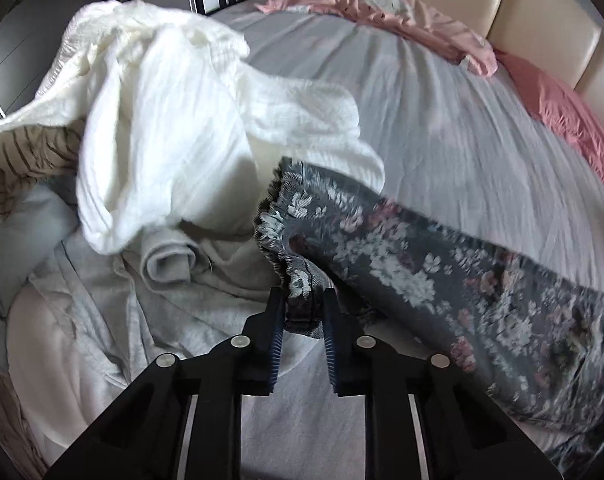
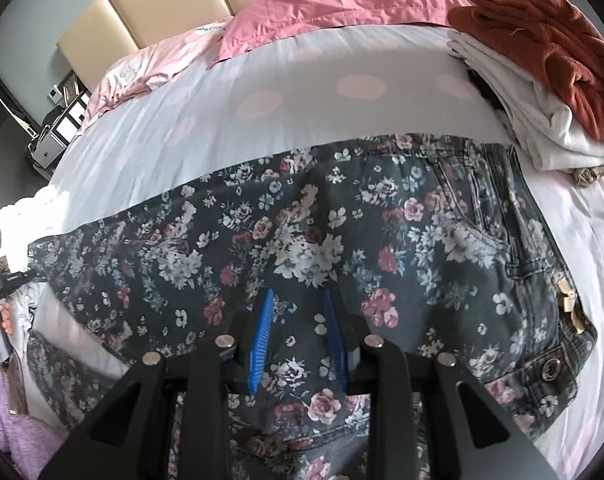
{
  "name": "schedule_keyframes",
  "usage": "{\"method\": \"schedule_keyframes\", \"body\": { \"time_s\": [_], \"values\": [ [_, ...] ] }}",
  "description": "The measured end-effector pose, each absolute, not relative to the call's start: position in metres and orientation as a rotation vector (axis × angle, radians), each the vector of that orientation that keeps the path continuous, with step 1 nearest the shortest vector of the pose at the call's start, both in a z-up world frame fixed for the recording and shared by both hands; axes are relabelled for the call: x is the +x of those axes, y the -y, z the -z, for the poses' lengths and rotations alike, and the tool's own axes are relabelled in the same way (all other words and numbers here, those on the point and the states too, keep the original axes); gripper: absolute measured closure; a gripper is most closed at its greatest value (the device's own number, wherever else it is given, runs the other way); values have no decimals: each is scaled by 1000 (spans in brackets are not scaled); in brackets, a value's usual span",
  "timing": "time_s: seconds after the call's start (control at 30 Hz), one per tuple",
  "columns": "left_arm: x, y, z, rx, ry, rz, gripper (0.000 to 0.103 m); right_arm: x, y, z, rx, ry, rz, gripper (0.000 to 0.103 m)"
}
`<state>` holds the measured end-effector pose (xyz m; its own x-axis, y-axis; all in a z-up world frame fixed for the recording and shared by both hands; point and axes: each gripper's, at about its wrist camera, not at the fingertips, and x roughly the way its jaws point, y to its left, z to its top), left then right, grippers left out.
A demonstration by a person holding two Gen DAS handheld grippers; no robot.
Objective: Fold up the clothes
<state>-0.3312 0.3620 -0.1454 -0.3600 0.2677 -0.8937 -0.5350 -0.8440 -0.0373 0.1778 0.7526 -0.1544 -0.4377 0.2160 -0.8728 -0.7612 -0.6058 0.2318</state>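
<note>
While the floral jeans (image 2: 302, 216) lie stretched across the grey bed sheet (image 2: 230, 120), the left gripper (image 1: 303, 300) is clamped on the gathered hem of one leg, with the cloth pinched between its narrow jaws. In the left wrist view this leg (image 1: 421, 272) runs from the gripper to the right and looks blurred. The right gripper (image 2: 300, 300) stands over the middle of the jeans with its jaws partly apart; its blue pads (image 2: 262, 336) are against the cloth, but I cannot tell if they press a fold or only rest on it. The waist of the jeans, with a metal button (image 2: 550, 368) and a pocket, lies to the right in the right wrist view.

To the left of the held hem there is a heap of unfolded clothes: a white garment (image 1: 174, 120) on top and a grey one (image 1: 170, 264) under it. Near the right edge of the bed a folded stack (image 2: 541, 120) stands, white pieces below and a rust red knit (image 2: 549, 28) on top. Pink pillows (image 2: 333, 8) lie at the head of the bed. A hand (image 2: 0, 318) with a lilac sleeve (image 2: 14, 412) shows at the left edge.
</note>
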Motion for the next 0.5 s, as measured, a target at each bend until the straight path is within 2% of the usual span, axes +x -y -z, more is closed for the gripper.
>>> {"method": "schedule_keyframes", "body": {
  "time_s": [0.03,0.3,0.5],
  "values": [
    [-330,-361,139,-1372,-354,-2228,92,177,-752,156,-1128,-833,-2079,76],
    [-350,-330,89,-1326,-419,-2307,93,180,-754,161,-1103,-849,-2087,76],
    [-351,-338,131,-1398,-565,-2278,92,181,-758,162,-1099,-854,-2077,76]
  ]
}}
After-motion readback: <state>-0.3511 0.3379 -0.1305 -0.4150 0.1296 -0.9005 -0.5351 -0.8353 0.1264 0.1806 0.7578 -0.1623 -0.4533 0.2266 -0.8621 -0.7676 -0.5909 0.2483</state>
